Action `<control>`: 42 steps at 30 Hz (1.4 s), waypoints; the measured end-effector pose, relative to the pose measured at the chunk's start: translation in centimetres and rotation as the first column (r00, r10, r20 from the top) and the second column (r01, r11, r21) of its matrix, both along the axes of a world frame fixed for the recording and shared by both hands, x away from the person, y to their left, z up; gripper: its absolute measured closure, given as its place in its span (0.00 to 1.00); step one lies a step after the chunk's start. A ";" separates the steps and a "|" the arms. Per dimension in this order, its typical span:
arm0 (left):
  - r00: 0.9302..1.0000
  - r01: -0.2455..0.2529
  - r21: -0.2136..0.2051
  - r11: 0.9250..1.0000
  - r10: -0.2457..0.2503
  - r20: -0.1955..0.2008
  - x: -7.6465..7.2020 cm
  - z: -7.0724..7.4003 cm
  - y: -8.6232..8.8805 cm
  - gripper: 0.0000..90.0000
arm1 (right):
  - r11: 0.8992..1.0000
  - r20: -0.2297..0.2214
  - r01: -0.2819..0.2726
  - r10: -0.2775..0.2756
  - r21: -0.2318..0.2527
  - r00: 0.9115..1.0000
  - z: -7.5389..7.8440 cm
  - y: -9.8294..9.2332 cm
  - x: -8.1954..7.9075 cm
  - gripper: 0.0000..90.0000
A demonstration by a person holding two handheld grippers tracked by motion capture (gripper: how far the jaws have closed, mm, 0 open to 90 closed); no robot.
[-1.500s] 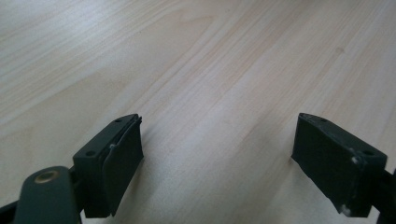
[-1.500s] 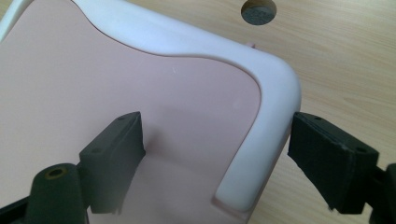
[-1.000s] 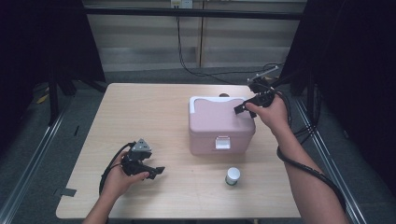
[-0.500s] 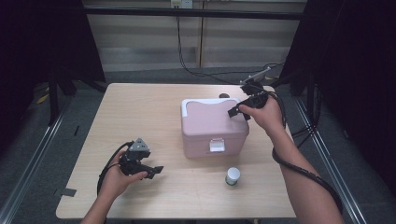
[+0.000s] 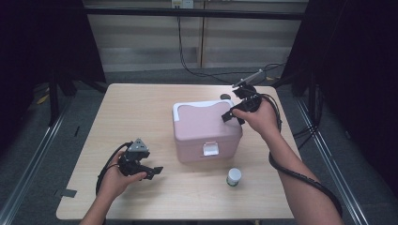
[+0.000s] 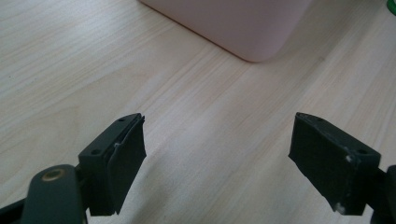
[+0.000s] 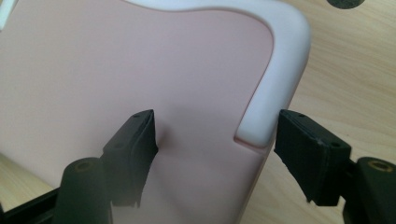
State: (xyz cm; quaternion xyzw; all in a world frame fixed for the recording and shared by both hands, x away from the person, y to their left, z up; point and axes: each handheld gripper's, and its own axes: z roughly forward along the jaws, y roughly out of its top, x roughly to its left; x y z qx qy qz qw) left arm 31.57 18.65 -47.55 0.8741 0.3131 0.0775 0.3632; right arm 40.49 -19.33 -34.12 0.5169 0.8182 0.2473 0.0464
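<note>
**High view: pink box sitting mid-desk, two open grippers**

The wooden desk (image 5: 141,112) is carrying a pink box (image 5: 206,129) with a white handle (image 7: 275,70) and a white front latch (image 5: 210,148), standing at its centre. The right hand-held gripper (image 5: 233,115) is hovering over the box's right far corner, jaws apart and straddling the handle's end. The left hand-held gripper (image 5: 151,172) is lying near left, jaws spread over bare wood. A small white jar (image 5: 233,176) is standing just near-right of the box.

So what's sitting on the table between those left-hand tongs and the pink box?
Nothing: in the high view and the left gripper view, bare wooden table separates the open left tongs from the pink box.
</note>
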 end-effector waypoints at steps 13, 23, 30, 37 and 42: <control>1.000 -0.014 -0.002 1.000 0.014 -0.012 0.1 -0.1 0.3 0.20 | 0.996 -0.019 -0.090 0.089 -0.024 0.996 0.5 1.3 -1.6 0.37; 1.000 -0.011 -0.032 0.999 0.011 -0.014 0.1 0.1 0.4 0.20 | 0.997 0.048 -0.071 0.070 0.020 0.996 0.6 0.2 1.1 0.41; 1.000 0.006 -0.026 1.000 -0.006 -0.019 0.2 -0.1 0.1 0.19 | 0.995 0.033 -0.083 0.082 0.050 0.996 -0.4 0.4 3.0 0.30; 1.000 0.016 -0.015 1.000 -0.016 -0.016 0.1 0.0 -0.3 0.19 | 0.996 0.007 -0.069 0.068 0.057 0.998 -0.7 1.2 2.8 0.25; 1.000 0.021 -0.011 1.000 -0.020 0.002 0.0 0.2 -0.5 0.19 | 0.994 -0.024 -0.072 0.074 0.080 0.997 -0.6 1.7 1.6 0.30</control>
